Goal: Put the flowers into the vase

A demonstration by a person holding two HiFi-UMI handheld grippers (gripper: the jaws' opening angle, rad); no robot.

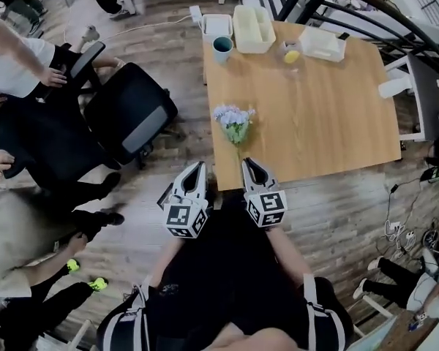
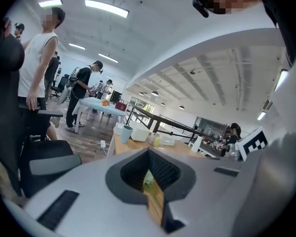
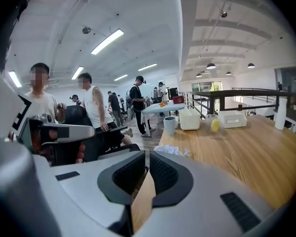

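left gripper (image 1: 198,168): I hold it just off the near edge of the table, pointing at the flowers. In its own view (image 2: 149,151) the jaws are drawn together with only a thin slit between them, and nothing is gripped.
right gripper (image 1: 246,164): it sits just beside the left one, over the table's near edge. Its own view (image 3: 147,154) shows the jaws closed tip to tip and empty.
flowers (image 1: 234,122): a small bunch with pale lilac-white heads and green leaves lies flat on the table near its near-left corner. The thin stem runs back toward me and ends close to the right gripper's tips. I cannot tell whether it touches them. The heads show just past the jaws in the right gripper view (image 3: 172,151).
table (image 1: 329,123): light wood, mostly bare in the middle.
clear glass (image 1: 291,53): it stands at the far edge with something yellow inside, well apart from the flowers. I cannot tell whether this is the vase.
teal cup (image 1: 222,48): at the far-left corner, beside the white tubs (image 1: 253,28).
office chair (image 1: 128,112): black, on the wooden floor left of the table, with people (image 1: 14,64) standing around it.
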